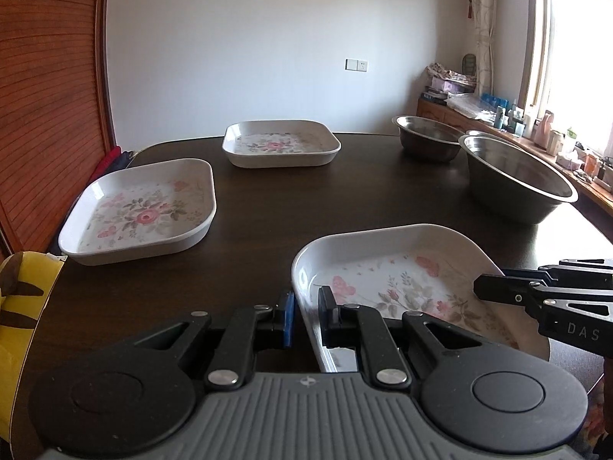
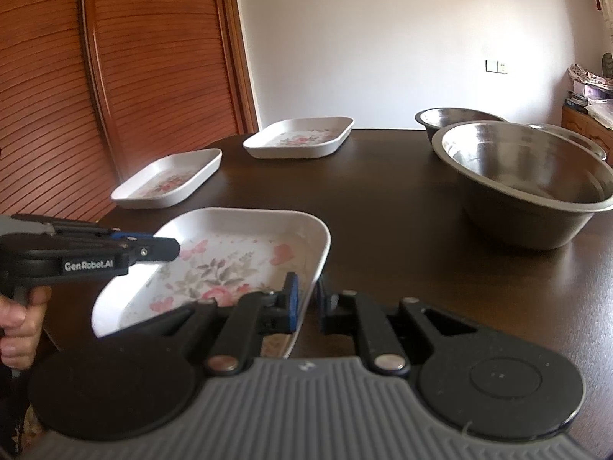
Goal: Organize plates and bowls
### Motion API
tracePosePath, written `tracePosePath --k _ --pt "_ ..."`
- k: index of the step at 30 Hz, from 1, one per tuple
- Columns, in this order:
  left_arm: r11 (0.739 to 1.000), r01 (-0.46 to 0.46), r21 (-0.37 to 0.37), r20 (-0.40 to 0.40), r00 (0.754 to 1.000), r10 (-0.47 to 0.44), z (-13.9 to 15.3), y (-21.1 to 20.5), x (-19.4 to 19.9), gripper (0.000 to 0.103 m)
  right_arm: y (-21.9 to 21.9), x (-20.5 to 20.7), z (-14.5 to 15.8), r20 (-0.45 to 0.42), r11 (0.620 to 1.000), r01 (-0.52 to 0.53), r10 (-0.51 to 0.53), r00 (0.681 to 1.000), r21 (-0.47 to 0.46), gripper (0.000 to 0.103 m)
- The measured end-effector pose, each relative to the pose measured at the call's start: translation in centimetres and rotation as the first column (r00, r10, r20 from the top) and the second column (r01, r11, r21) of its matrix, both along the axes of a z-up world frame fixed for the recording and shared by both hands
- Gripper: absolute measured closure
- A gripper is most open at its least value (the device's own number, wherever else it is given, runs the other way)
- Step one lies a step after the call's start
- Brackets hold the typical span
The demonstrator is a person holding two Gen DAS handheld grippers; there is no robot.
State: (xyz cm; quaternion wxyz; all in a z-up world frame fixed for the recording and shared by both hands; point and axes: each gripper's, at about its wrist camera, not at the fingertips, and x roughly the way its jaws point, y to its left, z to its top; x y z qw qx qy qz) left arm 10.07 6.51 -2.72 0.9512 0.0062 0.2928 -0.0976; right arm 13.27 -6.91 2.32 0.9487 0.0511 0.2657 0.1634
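A white square plate with a flower print (image 1: 402,264) (image 2: 230,253) sits at the near edge of the dark table (image 1: 345,199). My left gripper (image 1: 307,312) (image 2: 174,247) is shut on its left rim, one pad outside the wall and one inside. On the plate's right rim my right gripper (image 2: 306,299) (image 1: 479,287) is shut the same way. Two more flowered plates lie apart, one at the left (image 1: 141,211) (image 2: 168,180) and one at the far middle (image 1: 279,143) (image 2: 299,136). At the right stand a large steel bowl (image 1: 517,176) (image 2: 525,176) and a smaller one (image 1: 425,134) (image 2: 456,115).
Another steel rim (image 2: 567,134) shows behind the large bowl. A slatted wooden door (image 2: 134,76) stands to the left. A cluttered sideboard (image 1: 536,126) runs under the window at the right. A yellow object (image 1: 19,295) lies off the table's left edge. A hand (image 2: 19,318) grips the left tool.
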Motion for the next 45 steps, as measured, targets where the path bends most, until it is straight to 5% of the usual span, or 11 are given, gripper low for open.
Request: tracePosePath --k 13,22,25,33,37,40,45 --pt "1.0 -0.021 0.021 0.068 0.997 0.019 2.3 0.5 -1.5 0.061 -0.5 -0.5 1.2 0.052 0.999 0.032 -0.031 0.998 -0.021 0.09" --pt "0.999 -0.023 0.032 0.115 0.993 0.019 3.9 0.4 -2.5 0.042 -0.9 -1.7 4.1 0.141 0.999 0.017 -0.012 0.99 -0.035 0.086" --pt "0.998 -0.032 0.046 0.132 0.991 0.025 4.2 0.3 -2.6 0.037 -0.8 -2.1 4.8 0.163 0.999 0.006 0.0 0.987 -0.037 0.074" --pt "0.999 -0.033 0.038 0.163 0.986 0.027 5.0 0.6 -3.1 0.02 -0.4 -2.3 6.0 0.204 0.999 -0.006 0.016 0.979 -0.053 0.063" --pt "0.998 -0.052 0.038 0.202 0.978 0.043 5.4 1.0 -3.5 0.0 -0.2 -2.6 6.5 0.221 0.998 -0.007 0.019 0.975 -0.057 0.055" --pt "0.998 -0.065 0.024 0.219 0.974 0.058 5.8 1.6 -3.6 0.0 0.0 -2.6 6.9 0.234 0.998 -0.005 0.02 0.972 -0.062 0.049" --pt "0.997 -0.081 0.021 0.232 0.97 0.074 6.5 2.4 -3.6 0.0 0.1 -2.8 7.5 0.259 0.998 0.0 0.016 0.966 -0.062 0.02"
